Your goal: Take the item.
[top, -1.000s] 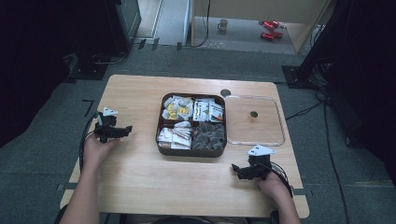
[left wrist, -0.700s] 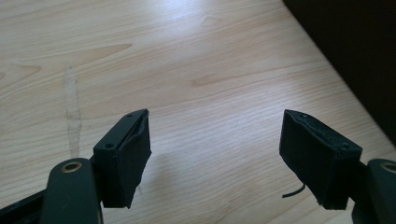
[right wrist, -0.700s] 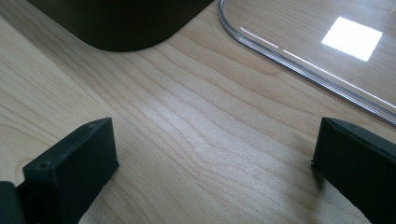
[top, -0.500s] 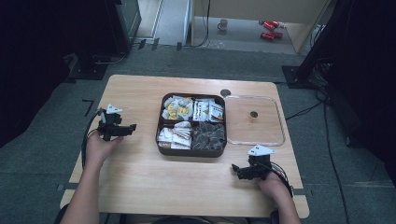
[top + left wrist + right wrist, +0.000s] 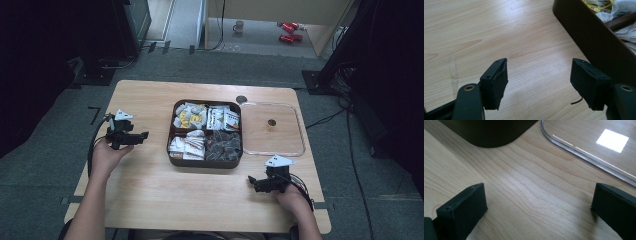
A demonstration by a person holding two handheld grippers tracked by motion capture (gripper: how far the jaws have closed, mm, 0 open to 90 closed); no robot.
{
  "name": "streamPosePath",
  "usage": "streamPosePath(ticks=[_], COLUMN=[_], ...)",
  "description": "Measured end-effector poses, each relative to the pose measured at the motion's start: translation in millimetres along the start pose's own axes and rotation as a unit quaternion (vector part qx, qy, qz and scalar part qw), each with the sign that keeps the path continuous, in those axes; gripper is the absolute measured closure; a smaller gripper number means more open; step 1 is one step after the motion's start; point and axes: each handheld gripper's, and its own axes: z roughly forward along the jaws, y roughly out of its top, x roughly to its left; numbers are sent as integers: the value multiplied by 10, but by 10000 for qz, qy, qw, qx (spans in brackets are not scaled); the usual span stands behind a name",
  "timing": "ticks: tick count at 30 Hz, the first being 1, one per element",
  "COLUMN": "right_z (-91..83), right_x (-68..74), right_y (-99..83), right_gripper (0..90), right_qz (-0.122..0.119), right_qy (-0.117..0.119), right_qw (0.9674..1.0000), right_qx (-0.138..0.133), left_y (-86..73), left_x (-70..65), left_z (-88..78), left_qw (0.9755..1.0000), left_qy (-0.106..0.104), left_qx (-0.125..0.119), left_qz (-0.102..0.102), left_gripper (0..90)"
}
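Both sets of fingers spread wide, holding nothing. Left gripper [image 5: 131,136] hovers over the counter [image 5: 150,195] just left of the dark four-compartment box [image 5: 206,161] of packets; right gripper [image 5: 262,183] sits below the clear lid [image 5: 300,131]. Risks, judged: left gripper clips the box wall and shoves it; right gripper skids the thin lid; packets slip or snag.

Light wooden table [image 5: 150,190], grey carpet floor [image 5: 45,165], dark surroundings

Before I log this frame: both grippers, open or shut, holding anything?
Left gripper: open, holding nothing.
Right gripper: open, holding nothing.
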Motion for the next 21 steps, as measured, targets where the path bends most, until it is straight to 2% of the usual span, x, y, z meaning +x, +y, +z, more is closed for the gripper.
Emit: streamPosePath(ticks=[5,9,14,21], right_z=[0,0,0,0], right_x=[0,0,0,0], right_y=[0,0,0,0], right_gripper=[0,0,0,0], right_qz=[0,-1,-2,-2], right_qy=[0,0,-1,0], right_qw=[10000,10000,10000,10000], right_qx=[0,-1,0,0], left_y=[46,89,153,209], left_x=[-36,-94,-184,-265], left_z=[-55,-87,-118,-142], left_qw=[9999,9997,9986,9981], left_qy=[-136,-207,-455,-485], left_qx=[-57,-99,-215,-212], left_qz=[-65,7,164,312], left_gripper=[285,282,340,360])
